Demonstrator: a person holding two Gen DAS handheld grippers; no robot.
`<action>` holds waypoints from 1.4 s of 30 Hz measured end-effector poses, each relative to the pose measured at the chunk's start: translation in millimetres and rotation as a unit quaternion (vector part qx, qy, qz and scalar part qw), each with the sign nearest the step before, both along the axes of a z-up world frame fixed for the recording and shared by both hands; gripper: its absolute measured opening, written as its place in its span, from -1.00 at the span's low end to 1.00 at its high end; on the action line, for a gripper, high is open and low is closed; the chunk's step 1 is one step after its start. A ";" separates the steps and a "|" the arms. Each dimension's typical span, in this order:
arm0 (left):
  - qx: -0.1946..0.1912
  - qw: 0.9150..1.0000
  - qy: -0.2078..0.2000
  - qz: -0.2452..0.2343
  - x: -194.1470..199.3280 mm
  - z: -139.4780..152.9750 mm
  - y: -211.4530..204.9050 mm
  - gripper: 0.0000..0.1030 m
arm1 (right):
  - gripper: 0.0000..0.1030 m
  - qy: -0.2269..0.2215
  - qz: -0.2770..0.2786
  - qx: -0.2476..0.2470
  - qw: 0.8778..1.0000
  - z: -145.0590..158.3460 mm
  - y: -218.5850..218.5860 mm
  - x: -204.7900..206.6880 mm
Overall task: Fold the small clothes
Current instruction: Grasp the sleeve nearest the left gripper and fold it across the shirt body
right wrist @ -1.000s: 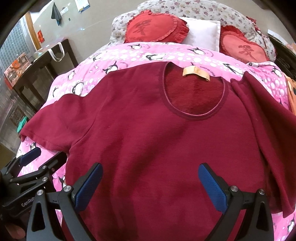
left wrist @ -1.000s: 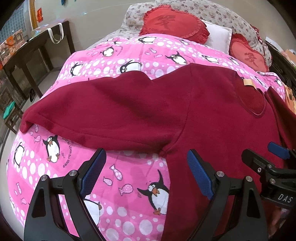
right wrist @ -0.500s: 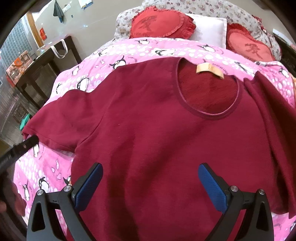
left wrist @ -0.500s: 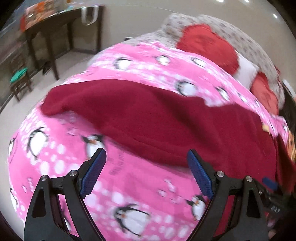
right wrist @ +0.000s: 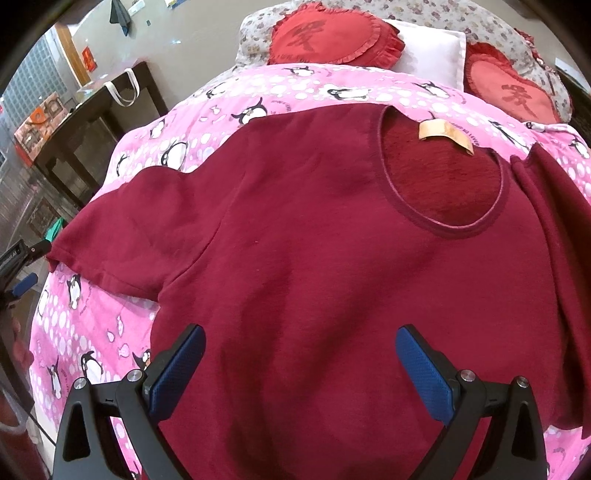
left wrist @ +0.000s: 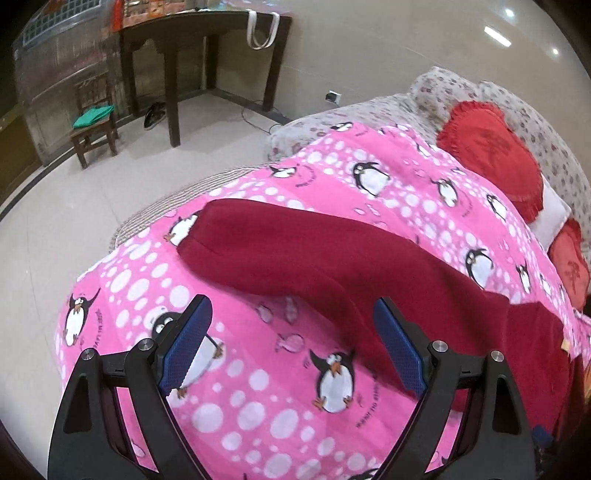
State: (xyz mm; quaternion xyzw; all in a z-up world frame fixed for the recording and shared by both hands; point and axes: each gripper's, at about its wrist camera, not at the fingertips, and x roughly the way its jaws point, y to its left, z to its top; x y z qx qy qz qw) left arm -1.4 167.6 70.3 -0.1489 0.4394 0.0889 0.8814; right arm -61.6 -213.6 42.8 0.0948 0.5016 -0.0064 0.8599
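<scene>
A dark red fleece top (right wrist: 314,229) lies flat on the pink penguin blanket (right wrist: 92,325), neck opening and tan label (right wrist: 445,132) toward the pillows. Its left sleeve (left wrist: 280,251) stretches out across the blanket, cuff end near the bed's edge. My left gripper (left wrist: 291,347) is open, held just short of that sleeve, with nothing between its blue pads. My right gripper (right wrist: 299,369) is open over the lower body of the top, holding nothing. The right sleeve (right wrist: 554,229) lies folded along the right side.
Two red heart cushions (right wrist: 332,35) and a white pillow (right wrist: 432,59) sit at the head of the bed. Left of the bed are bare floor (left wrist: 110,177), a dark wooden table (left wrist: 192,44) and a small stool (left wrist: 92,125) with a green cloth.
My left gripper swung left, away from the top's body toward the left sleeve and bed edge; floor and table came into view. The right gripper rose slightly and stayed open over the top.
</scene>
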 end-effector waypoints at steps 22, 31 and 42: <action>-0.190 0.979 -0.013 0.075 52.8 -43.2 63.5 0.55 | 0.98 0.011 0.004 0.011 1.000 -5.3 5.8 6.8; -0.169 0.983 -0.058 0.034 57.5 -4.0 64.3 -0.82 | 0.98 0.011 -0.009 0.022 1.000 -6.0 -6.8 2.4; -0.105 0.957 -0.124 -0.240 8.4 73.0 -141.3 -0.82 | 0.98 -0.002 -0.045 0.042 0.998 3.2 -33.9 -13.2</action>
